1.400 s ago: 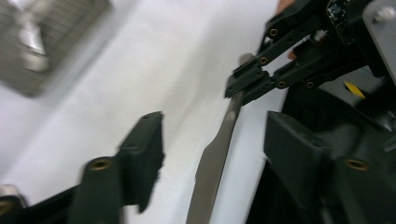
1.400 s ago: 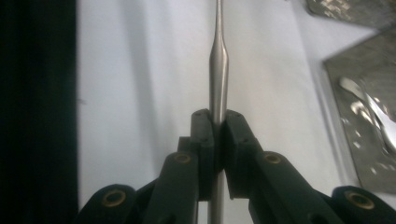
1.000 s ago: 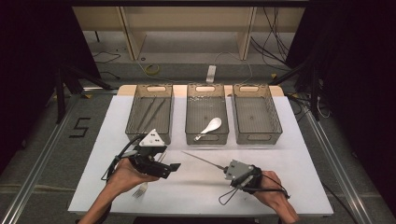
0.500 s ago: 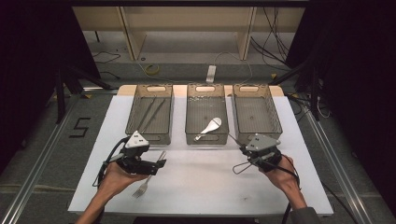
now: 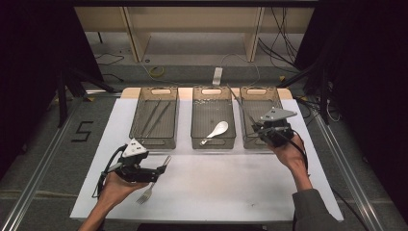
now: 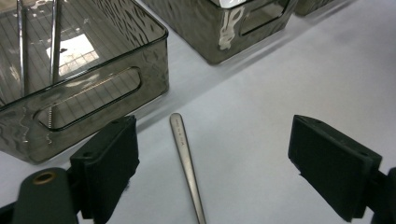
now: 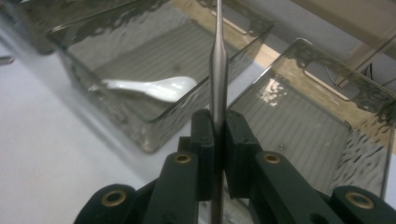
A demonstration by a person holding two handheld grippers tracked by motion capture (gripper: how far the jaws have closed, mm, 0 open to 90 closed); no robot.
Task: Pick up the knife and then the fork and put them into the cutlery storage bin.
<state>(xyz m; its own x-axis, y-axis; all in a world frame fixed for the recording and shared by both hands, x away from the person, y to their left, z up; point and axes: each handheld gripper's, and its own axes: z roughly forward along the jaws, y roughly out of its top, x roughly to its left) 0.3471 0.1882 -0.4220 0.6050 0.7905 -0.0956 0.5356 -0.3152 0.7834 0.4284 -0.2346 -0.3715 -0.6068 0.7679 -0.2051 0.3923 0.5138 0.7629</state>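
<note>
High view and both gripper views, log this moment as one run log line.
right gripper: shut on metal utensil, at right bin | left gripper: open around fork handle on table

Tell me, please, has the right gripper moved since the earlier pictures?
Yes: the right gripper, shut on a thin metal utensil, went from the table's near edge up to the right bin.

the slim steel rod [image 7: 218, 60] looks like brushed metal with a dull satin sheen, clamped between matt black plastic jaws. the long grey fork handle [image 6: 186, 156] is the same brushed metal. the smoky clear plastic bins [image 6: 93, 79] are glossy and rippled. the white spoon [image 7: 152, 88] looks smooth and glazed. the white tabletop [image 5: 231, 183] is matt.
</note>
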